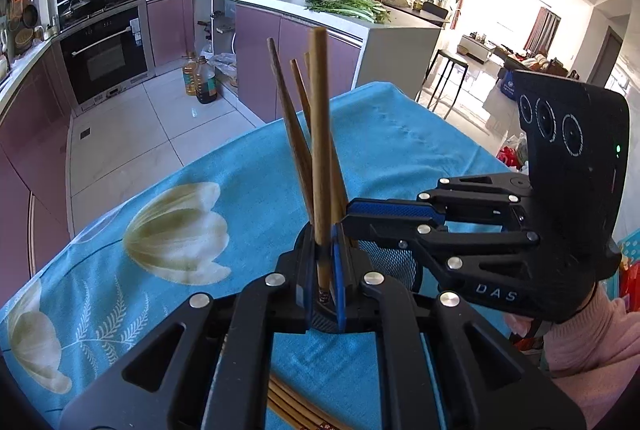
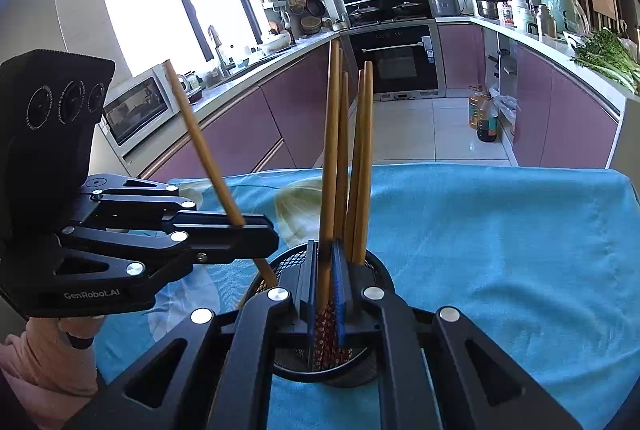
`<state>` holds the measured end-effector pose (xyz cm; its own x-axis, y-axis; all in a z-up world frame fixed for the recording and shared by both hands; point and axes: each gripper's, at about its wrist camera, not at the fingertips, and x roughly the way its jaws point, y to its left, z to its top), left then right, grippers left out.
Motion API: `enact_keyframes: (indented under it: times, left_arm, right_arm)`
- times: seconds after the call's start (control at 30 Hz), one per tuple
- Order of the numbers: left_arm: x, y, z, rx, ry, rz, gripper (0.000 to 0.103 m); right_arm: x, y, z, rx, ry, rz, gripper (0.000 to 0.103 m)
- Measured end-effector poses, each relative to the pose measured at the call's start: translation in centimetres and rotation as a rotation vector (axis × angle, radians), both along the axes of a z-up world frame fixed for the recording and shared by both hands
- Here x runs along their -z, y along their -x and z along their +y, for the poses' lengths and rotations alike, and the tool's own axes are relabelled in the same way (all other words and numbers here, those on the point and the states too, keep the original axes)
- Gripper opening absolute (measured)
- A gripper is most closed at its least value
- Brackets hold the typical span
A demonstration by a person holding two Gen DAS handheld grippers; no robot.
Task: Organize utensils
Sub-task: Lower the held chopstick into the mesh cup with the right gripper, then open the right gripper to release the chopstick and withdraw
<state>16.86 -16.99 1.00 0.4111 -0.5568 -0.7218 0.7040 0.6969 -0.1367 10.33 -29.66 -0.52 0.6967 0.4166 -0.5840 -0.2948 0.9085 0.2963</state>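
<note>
- Step in hand, as judged: loading chopsticks into the black mesh holder (image 2: 374,266), which stands on the table under a blue floral cloth (image 2: 500,250)
- The left gripper (image 1: 322,270) has its jaws together on a single wooden chopstick (image 1: 320,150), clamped near the patterned lower end; the stick rises almost upright with a slight lean
- In the right wrist view that same chopstick (image 2: 204,146) slants up and to the left, and its lower end reaches the near rim of the holder; whether the tip is already inside the mesh cannot be told
- The right gripper (image 2: 326,294) has its jaws together on another chopstick (image 2: 330,166), held just above its red patterned end, directly over the mouth of the holder
- Several chopsticks (image 2: 362,158) already stand inside the holder, leaning toward its far side
- More chopsticks (image 1: 296,406) lie flat on the cloth beneath the left gripper, not yet collected, so the task appears partly done
- Next move, as judged: each clamped stick needs lowering until its patterned end clears the rim, then the jaws need to part so it drops among the standing ones
- The two grippers sit close together over a small opening; releasing one at a time would reduce the chance of a collision or of tipping the light holder
</note>
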Motion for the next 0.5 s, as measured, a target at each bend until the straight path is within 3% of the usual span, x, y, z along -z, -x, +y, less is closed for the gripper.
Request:
enact_keyframes:
  times: [0.37,0.5]
  left_arm:
    - [0.0,1.1,2.5,-0.072,0.090,-0.022,0.014]
    - [-0.4,3.0,4.8,-0.124,0.129,-0.085,0.020]
  right_arm:
    - [0.0,1.0,-0.8,0.002,-0.029,-0.015,0.018]
    - [-0.7,2.2,-0.9,-0.004,-0.040,-0.049,0.026]
